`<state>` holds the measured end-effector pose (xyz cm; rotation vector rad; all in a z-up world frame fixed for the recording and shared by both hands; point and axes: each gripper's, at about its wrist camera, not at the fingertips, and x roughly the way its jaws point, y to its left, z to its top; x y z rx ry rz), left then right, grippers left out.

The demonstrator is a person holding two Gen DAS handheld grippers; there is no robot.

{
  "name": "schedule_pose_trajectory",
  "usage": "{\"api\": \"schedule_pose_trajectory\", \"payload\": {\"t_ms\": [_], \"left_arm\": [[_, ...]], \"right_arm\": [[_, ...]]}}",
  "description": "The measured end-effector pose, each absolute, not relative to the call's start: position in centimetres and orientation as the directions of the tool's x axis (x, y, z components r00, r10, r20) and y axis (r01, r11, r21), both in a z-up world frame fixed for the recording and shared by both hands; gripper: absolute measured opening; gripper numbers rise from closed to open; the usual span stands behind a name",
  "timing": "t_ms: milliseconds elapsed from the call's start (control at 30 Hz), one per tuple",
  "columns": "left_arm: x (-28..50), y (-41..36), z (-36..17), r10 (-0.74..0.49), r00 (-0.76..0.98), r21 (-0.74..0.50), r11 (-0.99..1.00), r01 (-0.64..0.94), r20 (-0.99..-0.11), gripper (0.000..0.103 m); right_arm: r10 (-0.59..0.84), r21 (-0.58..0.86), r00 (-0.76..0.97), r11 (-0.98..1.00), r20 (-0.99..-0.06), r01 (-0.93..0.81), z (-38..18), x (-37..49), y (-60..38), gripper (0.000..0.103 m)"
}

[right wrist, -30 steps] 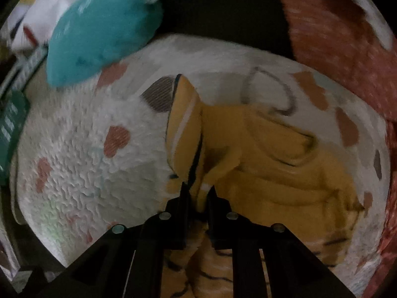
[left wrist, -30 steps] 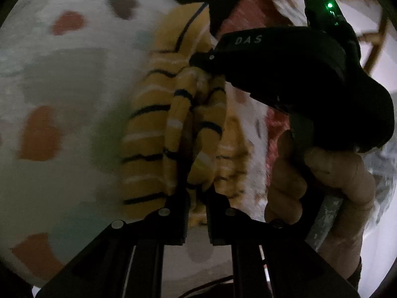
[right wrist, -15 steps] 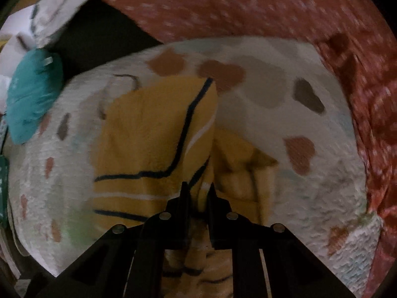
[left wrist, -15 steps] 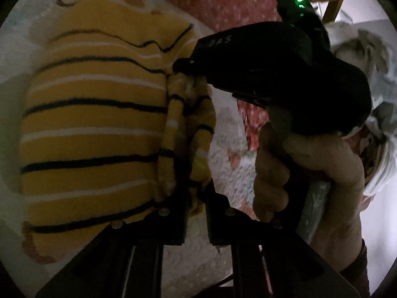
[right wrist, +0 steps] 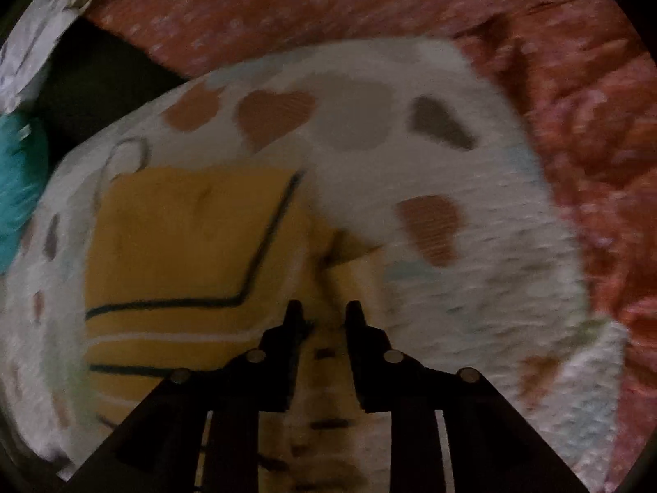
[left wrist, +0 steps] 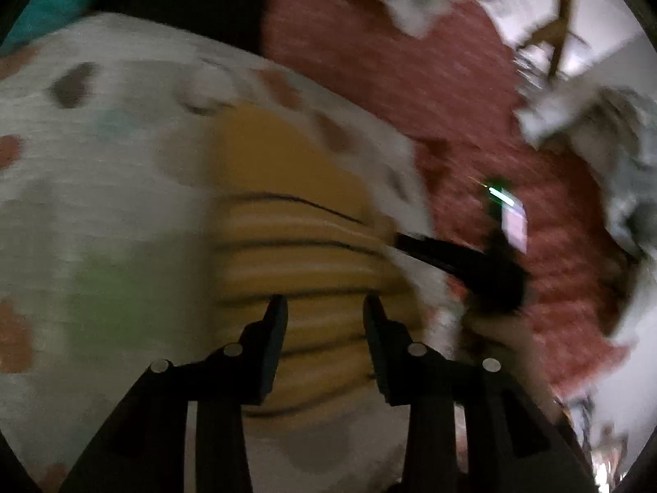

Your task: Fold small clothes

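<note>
Our left gripper hangs released over the sweater at 12 o'clock on the quilt; right gripper, parted, w/ sweater's fold at 10 o'clock, nearer.

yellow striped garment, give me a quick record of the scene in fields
garment: yellow striped garment, lying folded on the mat
surface: white heart-print mat over a red dotted cover
left tool: left tool, open, over the garment
right tool: right tool, open, at the garment's right edge
other items: teal cloth at left; white cloth at far right
image quality: blurred, dim
</note>
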<state>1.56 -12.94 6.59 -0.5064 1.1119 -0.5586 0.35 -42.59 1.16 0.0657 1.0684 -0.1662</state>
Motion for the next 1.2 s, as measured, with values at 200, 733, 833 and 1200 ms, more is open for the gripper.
{"api": "schedule_pose_trajectory", "payload": {"t_ms": [200, 733, 833, 1200], "left_arm": [[2.8, -7.8, 4.3, -0.605, 0.338, -0.633, 0.773, 0.033, -0.721, 0.036], [1.5, -11.8, -0.6, -0.529, 0.229, -0.535, 0.844, 0.040, -0.817, 0.036], [1.8, -11.8, -0.2, -0.533, 0.239, -0.541, 0.840, 0.040, -0.811, 0.036], [2.6, -11.0, 1.2, -0.502, 0.308, -0.529, 0.849, -0.002, -0.808, 0.038]], "right_arm": [[-0.016, 0.065, 0.546, 0.990, -0.838, 0.128, 2.9, -4.4, -42.0, 0.026], [-0.025, 0.064, 0.411, 0.977, -0.911, 0.201, -5.2, -9.1, -44.1, 0.005], [-0.033, 0.049, 0.388, 0.978, -0.921, 0.201, -5.4, -8.3, -44.5, 0.015], [0.139, 0.303, 0.496, 0.915, -0.857, 0.267, -3.9, -10.3, -50.6, 0.065]]}}
